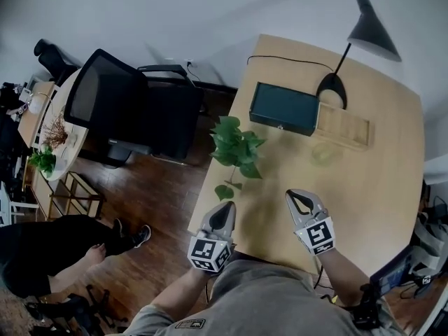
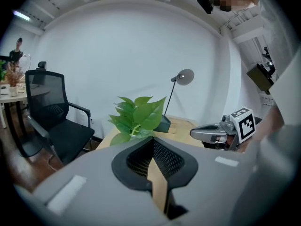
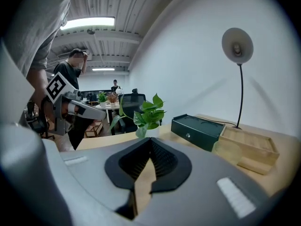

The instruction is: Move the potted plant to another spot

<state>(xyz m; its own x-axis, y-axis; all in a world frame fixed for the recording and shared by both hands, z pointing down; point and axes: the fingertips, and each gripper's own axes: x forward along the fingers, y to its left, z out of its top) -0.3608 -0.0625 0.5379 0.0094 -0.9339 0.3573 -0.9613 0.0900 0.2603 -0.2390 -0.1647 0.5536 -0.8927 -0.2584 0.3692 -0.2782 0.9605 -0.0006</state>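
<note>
The potted plant [image 1: 234,149] has broad green leaves and stands near the left edge of the wooden table [image 1: 364,187]. From above, the leaves hide its pot. My left gripper [image 1: 225,208] hovers at the table's near left edge, just short of the plant, with its jaws shut and nothing in them. My right gripper [image 1: 299,198] is beside it to the right, over the table, also shut and empty. The left gripper view has the plant [image 2: 138,117] straight ahead of the left gripper [image 2: 153,155]. In the right gripper view, the plant [image 3: 148,113] is just left of centre beyond the right gripper [image 3: 150,147].
A dark green box [image 1: 283,108], a wooden tray [image 1: 343,124] and a black desk lamp [image 1: 371,26] stand at the back of the table. A clear cup [image 1: 323,152] sits mid-table. A black office chair [image 1: 133,110] stands left of the table, and a seated person [image 1: 42,250] is at lower left.
</note>
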